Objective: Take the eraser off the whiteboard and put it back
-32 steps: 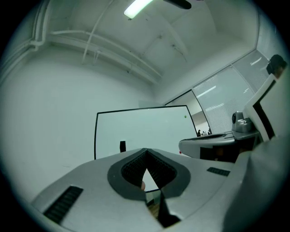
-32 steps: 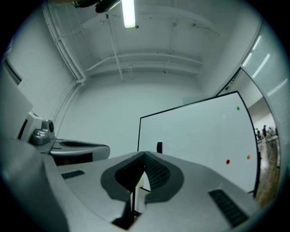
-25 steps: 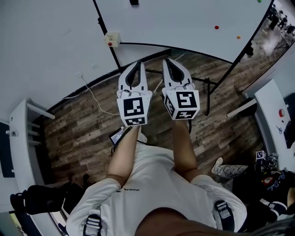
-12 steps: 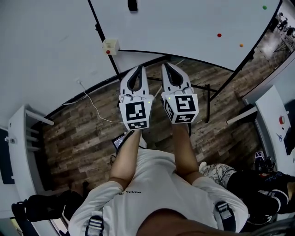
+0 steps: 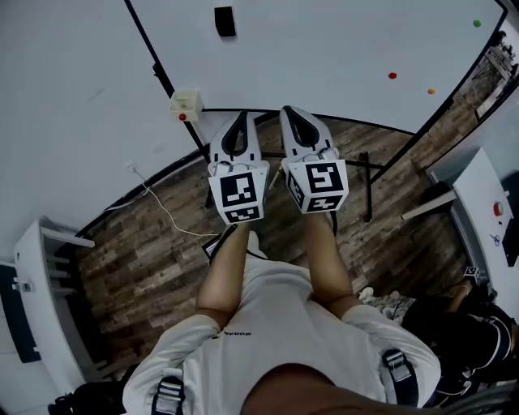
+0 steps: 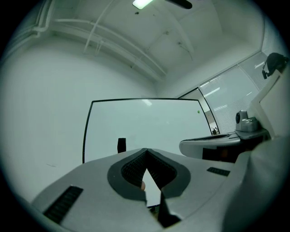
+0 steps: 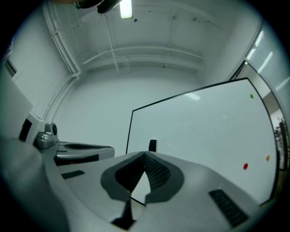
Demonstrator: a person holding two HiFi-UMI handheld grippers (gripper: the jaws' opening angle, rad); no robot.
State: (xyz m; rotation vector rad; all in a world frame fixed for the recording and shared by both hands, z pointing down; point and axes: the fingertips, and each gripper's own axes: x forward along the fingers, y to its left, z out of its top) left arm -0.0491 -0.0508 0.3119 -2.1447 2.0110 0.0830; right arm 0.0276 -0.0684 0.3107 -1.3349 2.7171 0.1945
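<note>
On whiteboard, small dark rectangular eraser, upright

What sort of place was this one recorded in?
Probably an indoor office or lab workroom. A large black-framed whiteboard on a stand carries an eraser and small coloured dots, likely magnets. The floor is wood plank, and white furniture stands at the sides.
</note>
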